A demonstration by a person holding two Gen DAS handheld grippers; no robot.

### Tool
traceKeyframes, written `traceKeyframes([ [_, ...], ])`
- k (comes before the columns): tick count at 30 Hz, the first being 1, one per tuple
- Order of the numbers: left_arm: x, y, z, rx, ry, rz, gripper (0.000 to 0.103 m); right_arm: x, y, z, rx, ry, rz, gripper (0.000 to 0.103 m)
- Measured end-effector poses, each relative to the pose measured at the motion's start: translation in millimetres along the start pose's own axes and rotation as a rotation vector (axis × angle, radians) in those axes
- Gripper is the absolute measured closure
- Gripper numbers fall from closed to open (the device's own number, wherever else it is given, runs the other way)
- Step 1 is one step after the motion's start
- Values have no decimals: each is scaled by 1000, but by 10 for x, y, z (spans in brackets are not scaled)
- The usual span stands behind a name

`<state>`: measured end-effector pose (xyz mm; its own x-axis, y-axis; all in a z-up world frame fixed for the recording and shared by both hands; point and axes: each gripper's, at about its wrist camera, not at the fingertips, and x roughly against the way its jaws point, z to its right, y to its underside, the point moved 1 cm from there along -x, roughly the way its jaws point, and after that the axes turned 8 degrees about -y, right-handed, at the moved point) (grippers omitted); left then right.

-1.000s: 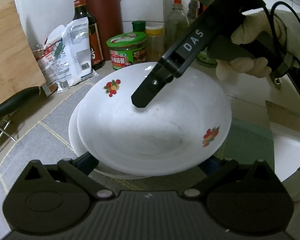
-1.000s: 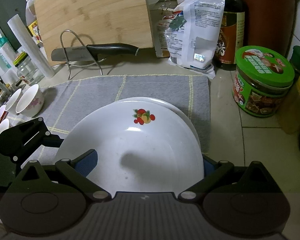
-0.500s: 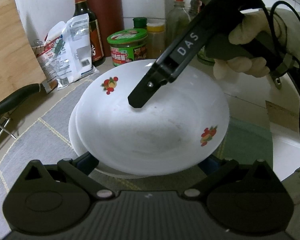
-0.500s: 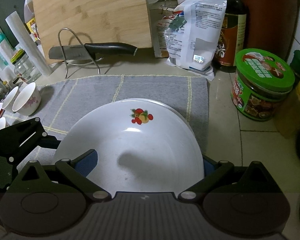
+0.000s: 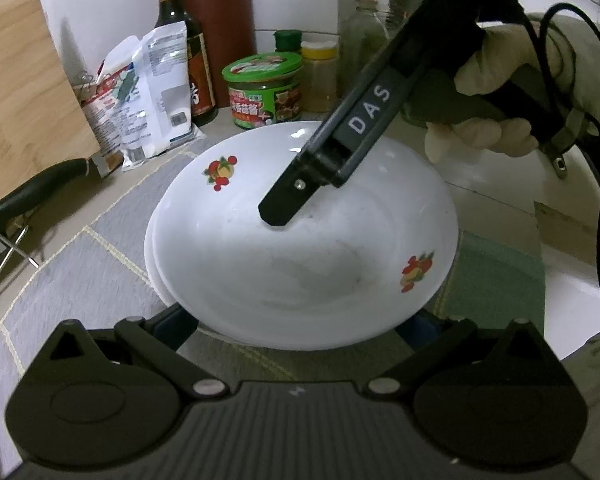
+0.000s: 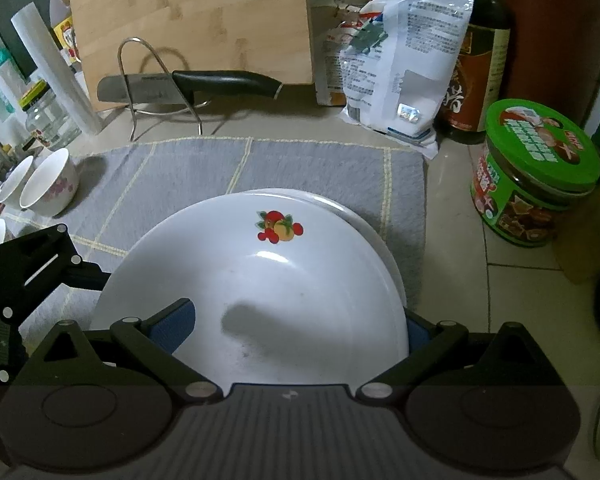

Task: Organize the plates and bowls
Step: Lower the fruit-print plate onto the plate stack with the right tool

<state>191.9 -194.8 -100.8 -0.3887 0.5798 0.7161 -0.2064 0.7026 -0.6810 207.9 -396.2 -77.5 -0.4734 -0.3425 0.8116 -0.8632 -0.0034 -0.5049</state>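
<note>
A white plate with fruit prints [image 5: 300, 256] [image 6: 284, 280] rests tilted on a second white plate [image 5: 149, 252] [image 6: 366, 218], both on a grey mat [image 6: 300, 164]. My left gripper [image 5: 298, 324] is open, and the upper plate's near rim covers both fingertips. In the right wrist view it shows at the plate's left edge [image 6: 32, 276]. My right gripper [image 6: 296, 328] is open too: its left pad [image 6: 178, 322] lies over the plate, its right one is behind the rim. Its finger [image 5: 296, 192] hangs above the plate's middle, held by a gloved hand [image 5: 496, 80].
Small white bowls [image 6: 50, 188] stand at the mat's left edge. Behind the mat are a knife on a wire stand [image 6: 220, 80], a bamboo board [image 6: 188, 20], a food bag [image 6: 400, 60], a dark bottle [image 6: 476, 60] and a green-lidded jar [image 6: 536, 172].
Both views have shifted only slightly. The right gripper's finger has dipped a little lower over the plate. Both grippers stay open.
</note>
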Motion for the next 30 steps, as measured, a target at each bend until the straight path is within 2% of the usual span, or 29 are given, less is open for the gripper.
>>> traceKeyframes([
  [14,-9,13,-18,20,-29,-32,1,-129,-46,-39,29,20,-55,0],
  [30,2,-29,-50,23,-51,-67,1,-170,-84,-58,1,32,-87,0],
])
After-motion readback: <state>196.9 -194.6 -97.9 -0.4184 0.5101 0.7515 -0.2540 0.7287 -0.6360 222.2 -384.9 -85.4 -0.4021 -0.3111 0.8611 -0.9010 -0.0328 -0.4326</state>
